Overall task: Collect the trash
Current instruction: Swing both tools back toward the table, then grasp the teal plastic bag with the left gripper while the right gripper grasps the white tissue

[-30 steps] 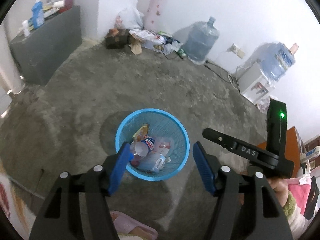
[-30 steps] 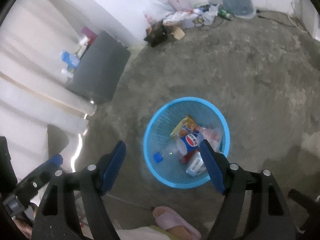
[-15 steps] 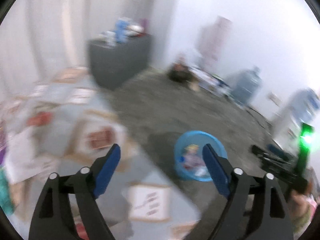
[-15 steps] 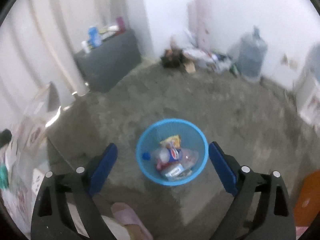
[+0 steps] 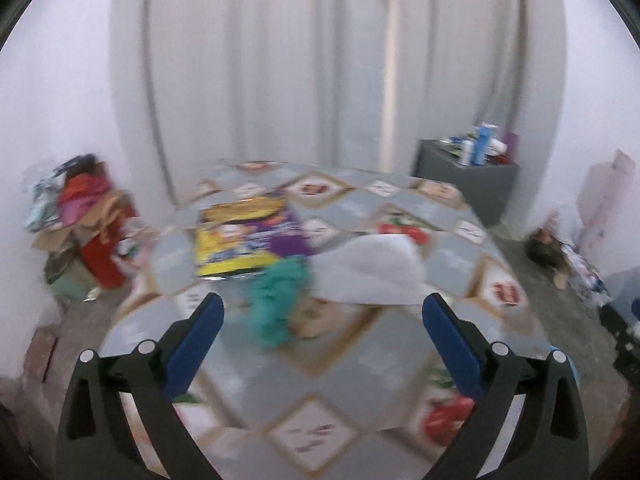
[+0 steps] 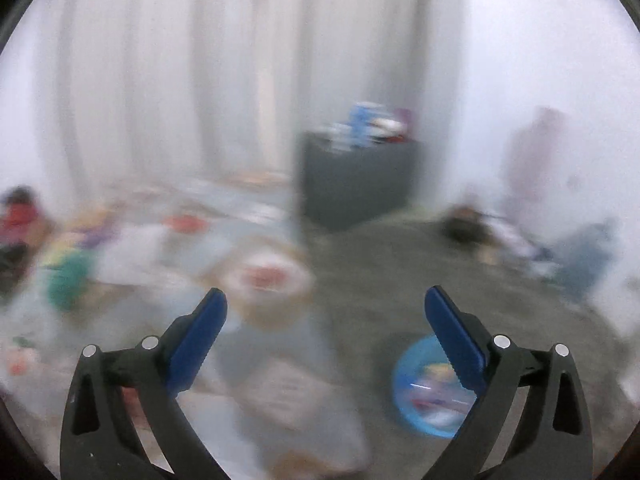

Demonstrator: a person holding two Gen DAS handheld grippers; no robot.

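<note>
We held the left gripper [image 5: 322, 320] wide, its jaws just having spread, nothing between them. Past it on the table [image 5: 400, 360] lay a green wad [image 5: 280, 300], a white sheet [image 5: 372, 272] to its right, and a yellow-purple packet [image 5: 244, 236] farther left. Our right gripper [image 6: 326, 314] was likewise released and empty, jaws just opened. The blue bin [image 6: 420, 388], trash inside, sat on the floor near its right finger. A dark cabinet [image 6: 356, 184] stood far behind.

text: none legible | labels: blurred | numbers: none
</note>
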